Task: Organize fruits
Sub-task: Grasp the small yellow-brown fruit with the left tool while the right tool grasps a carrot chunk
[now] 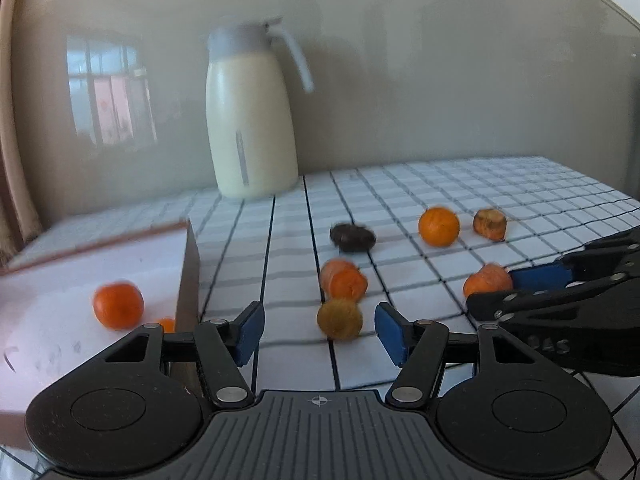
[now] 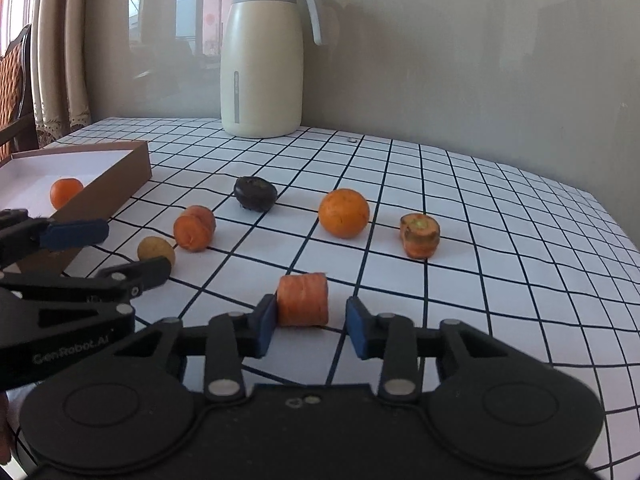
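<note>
My left gripper (image 1: 320, 330) is open, with a small yellow-brown fruit (image 1: 339, 318) between its fingertips on the checked tablecloth; it also shows in the right wrist view (image 2: 156, 251). My right gripper (image 2: 311, 322) is open around a carrot chunk (image 2: 303, 299), its left pad touching it. A cardboard box (image 2: 100, 192) on the left holds an orange (image 2: 65, 192). On the cloth lie another orange (image 2: 343, 213), a second carrot chunk (image 2: 195, 227), a third with a cut top (image 2: 419, 235) and a dark round fruit (image 2: 255, 193).
A cream thermos jug (image 2: 262, 56) stands at the back against the wall. A curtain and a chair (image 2: 14, 92) are at the far left. The table's edge (image 2: 624, 232) runs along the right.
</note>
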Tool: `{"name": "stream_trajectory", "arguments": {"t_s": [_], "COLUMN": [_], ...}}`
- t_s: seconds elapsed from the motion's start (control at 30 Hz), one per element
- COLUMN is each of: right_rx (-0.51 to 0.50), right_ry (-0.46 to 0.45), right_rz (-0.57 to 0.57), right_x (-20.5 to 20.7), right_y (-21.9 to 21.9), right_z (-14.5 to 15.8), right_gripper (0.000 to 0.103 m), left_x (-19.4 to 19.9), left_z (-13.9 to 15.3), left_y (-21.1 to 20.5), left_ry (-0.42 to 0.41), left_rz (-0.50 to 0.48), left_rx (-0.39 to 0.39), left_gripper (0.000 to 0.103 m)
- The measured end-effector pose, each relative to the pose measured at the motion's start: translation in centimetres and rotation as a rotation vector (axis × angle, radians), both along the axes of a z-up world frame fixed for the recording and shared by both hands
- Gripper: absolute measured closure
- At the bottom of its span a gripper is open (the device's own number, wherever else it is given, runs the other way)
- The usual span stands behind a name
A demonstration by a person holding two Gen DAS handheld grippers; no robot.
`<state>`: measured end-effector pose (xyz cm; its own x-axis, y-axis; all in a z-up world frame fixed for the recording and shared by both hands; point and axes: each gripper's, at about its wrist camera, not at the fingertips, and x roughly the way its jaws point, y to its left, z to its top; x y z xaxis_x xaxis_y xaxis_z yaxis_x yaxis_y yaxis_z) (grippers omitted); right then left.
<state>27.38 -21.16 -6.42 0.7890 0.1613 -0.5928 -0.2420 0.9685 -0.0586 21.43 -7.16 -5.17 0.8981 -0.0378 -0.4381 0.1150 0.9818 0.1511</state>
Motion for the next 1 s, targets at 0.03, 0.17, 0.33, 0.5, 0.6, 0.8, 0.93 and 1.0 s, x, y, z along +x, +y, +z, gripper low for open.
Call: {"name": "stream_trajectory", "arguments": {"t_s": [0.03, 0.17, 0.33, 0.5, 0.6, 0.8, 0.93, 1.0], "right_rx": [-0.001, 0.004, 0.019, 0.018, 0.023, 0.015, 0.011, 0.01], "right_ry": [-0.001, 0.002, 0.008, 0.008, 0.011, 0.007, 0.004, -0.001], "right_rz": [0.001, 0.002, 0.003, 0.005, 0.002, 0.008, 0.006, 0.006], "right_x": [0.0, -0.1, 0.0, 0.1, 0.3, 0.3, 0.2, 0.1], "right_y": [0.0, -0.1, -0.3, -0.1, -0.1, 0.1, 0.1, 0.0], "right_z": [0.0, 0.1, 0.1, 0.1, 0.0, 0.1, 0.1, 0.2], "right_gripper": [0.075, 0.075, 0.075, 0.077, 0.078, 0.086, 0.086, 0.086], "left_x": [-0.1, 0.5, 1.2, 1.6, 2.1, 2.0, 1.9, 1.6], "left_z": [0.0, -0.3, -0.6, -0.6, -0.5, -0.6, -0.4, -0.2], "left_y": [-0.4, -1.5, -1.5, -1.4, -1.5, -2.1, -1.9, -2.0], "left_ry": [-0.007, 0.039, 0.077, 0.098, 0.112, 0.113, 0.117, 0.106], "left_rz": [-0.009, -0.012, 0.017, 0.031, 0.032, 0.014, 0.009, 0.004], "left_rx": [0.016, 0.04, 0.041, 0.012, 0.002, 0.017, 0.004, 0.003], "left_gripper": [0.041, 0.053, 0.061, 0.061, 0.061, 0.076, 0.076, 0.076]}}
